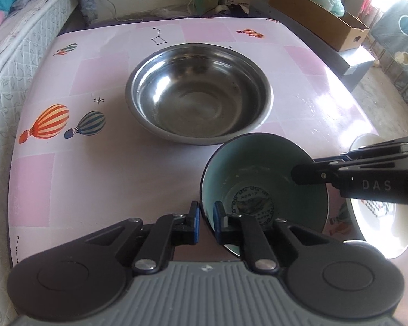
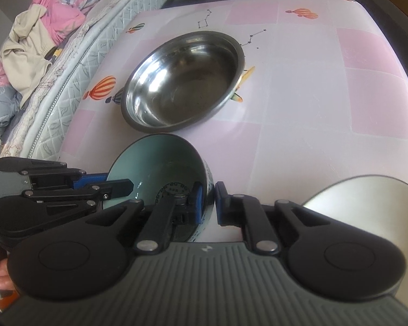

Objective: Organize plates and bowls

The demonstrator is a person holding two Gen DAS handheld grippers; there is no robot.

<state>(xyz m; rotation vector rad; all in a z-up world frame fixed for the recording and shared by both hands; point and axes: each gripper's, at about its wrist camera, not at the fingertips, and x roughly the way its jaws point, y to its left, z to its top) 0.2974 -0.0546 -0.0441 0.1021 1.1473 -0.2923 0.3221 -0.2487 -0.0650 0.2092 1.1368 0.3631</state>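
Observation:
A teal ceramic bowl (image 1: 263, 184) with a dark rim and a printed emblem inside is held above the table between both grippers. My left gripper (image 1: 206, 224) is shut on its left rim, one blue pad inside and one outside. My right gripper (image 2: 209, 202) is shut on the opposite rim of the same bowl (image 2: 160, 163); it shows from the side in the left wrist view (image 1: 307, 174). A large steel bowl (image 1: 199, 93) sits empty on the table beyond; it also shows in the right wrist view (image 2: 183, 81). A white plate (image 1: 378, 225) lies under the right gripper.
The pink tablecloth with balloon prints (image 1: 76, 146) covers the table. A mattress (image 1: 16, 62) runs along the left edge. A cardboard box (image 1: 321, 16) stands beyond the far right corner. A white dish (image 2: 378, 217) lies at the right in the right wrist view.

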